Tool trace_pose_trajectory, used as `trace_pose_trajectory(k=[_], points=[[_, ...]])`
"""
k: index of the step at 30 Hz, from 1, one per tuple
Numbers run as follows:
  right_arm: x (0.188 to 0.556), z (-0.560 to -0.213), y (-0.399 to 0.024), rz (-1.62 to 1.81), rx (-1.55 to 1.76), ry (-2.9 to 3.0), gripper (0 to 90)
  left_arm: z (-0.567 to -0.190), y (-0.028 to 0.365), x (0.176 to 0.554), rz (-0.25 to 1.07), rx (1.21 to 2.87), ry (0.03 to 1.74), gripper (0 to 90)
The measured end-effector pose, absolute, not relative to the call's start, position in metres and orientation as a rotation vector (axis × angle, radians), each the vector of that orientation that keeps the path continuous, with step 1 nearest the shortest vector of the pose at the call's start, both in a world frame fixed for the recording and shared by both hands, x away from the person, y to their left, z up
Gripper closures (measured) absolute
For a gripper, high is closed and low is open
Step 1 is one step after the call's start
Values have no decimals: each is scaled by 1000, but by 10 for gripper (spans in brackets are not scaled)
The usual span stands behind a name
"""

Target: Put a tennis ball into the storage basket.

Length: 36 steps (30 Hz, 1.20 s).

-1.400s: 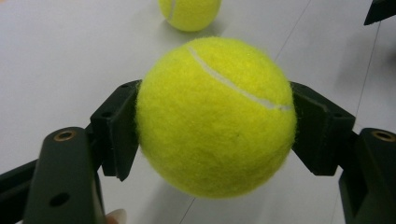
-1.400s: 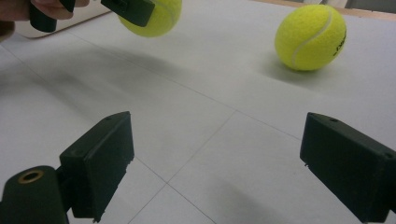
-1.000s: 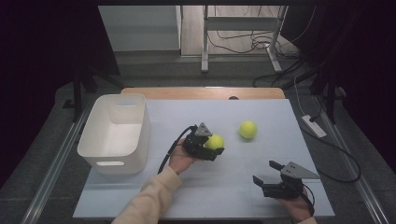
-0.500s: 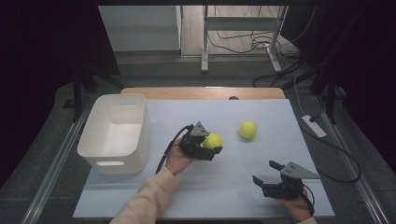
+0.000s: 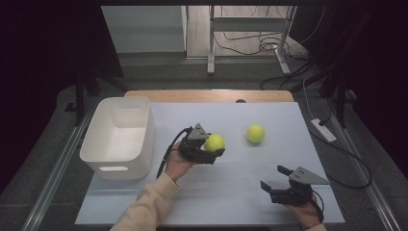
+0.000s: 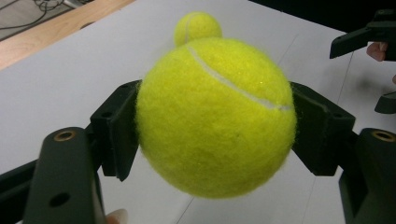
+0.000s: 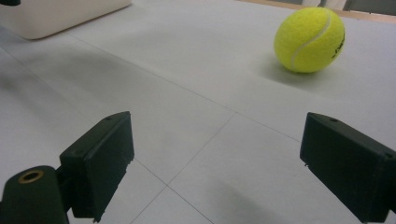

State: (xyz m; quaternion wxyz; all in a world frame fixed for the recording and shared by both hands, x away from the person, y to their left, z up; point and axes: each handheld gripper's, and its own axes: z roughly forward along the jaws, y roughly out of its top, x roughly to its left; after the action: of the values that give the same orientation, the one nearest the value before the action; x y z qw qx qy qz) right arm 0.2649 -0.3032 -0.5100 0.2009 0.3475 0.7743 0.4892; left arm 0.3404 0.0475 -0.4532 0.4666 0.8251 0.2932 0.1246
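My left fingers (image 6: 215, 126) are clamped on a fuzzy yellow-green felt tennis ball (image 6: 215, 116), one black pad pressed flat against each side of it. In the left gripper view the ball is round and evenly fluffy, with a thin white curved seam running across its upper face, and its nap stands out in fine fibres along the edge. Its underside hangs clear of the pale grey table (image 6: 84, 70), with a soft shadow on the surface beneath. From the high view I hold it above the middle of the table, just to the right of the white rectangular plastic bin (image 5: 120, 139).

A second yellow-green tennis ball (image 5: 255, 133) lies on the table farther to the right and a little farther from me, well apart from the held one. In the right gripper view it (image 7: 309, 40) rests on the surface with its white seam curving down the front and some dark print at its right edge.

My right fingers (image 7: 224, 163) stand wide apart with nothing between them, low over the table near its front right corner, with that second ball ahead of them and some way off.

The white bin sits at the left side of the table, open-topped, with a cut-out handle slot in its near wall. The part of its inside that I can see holds nothing.
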Motion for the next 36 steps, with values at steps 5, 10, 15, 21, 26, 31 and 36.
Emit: trace_pose_trajectory(k=[5,10,15,21,26,31,36], points=[[265,-510,-303,1368,973,2162,97,-450,51,339,315,2016,719,271],[265,-510,-303,1368,974,2160,98,-445,55,337,325,2006,719,271],[264,-509,-302,1370,972,2157,98,-440,60,335,340,1994,723,271],[264,-510,-302,1369,974,2156,98,-436,65,334,353,1980,729,271],[264,-510,-302,1368,974,2156,97,-435,68,333,363,1968,739,271],[265,-510,-302,1369,975,2157,98,-432,71,333,373,1960,742,271],[265,-510,-302,1367,971,2159,98,-428,75,332,375,1945,746,271]])
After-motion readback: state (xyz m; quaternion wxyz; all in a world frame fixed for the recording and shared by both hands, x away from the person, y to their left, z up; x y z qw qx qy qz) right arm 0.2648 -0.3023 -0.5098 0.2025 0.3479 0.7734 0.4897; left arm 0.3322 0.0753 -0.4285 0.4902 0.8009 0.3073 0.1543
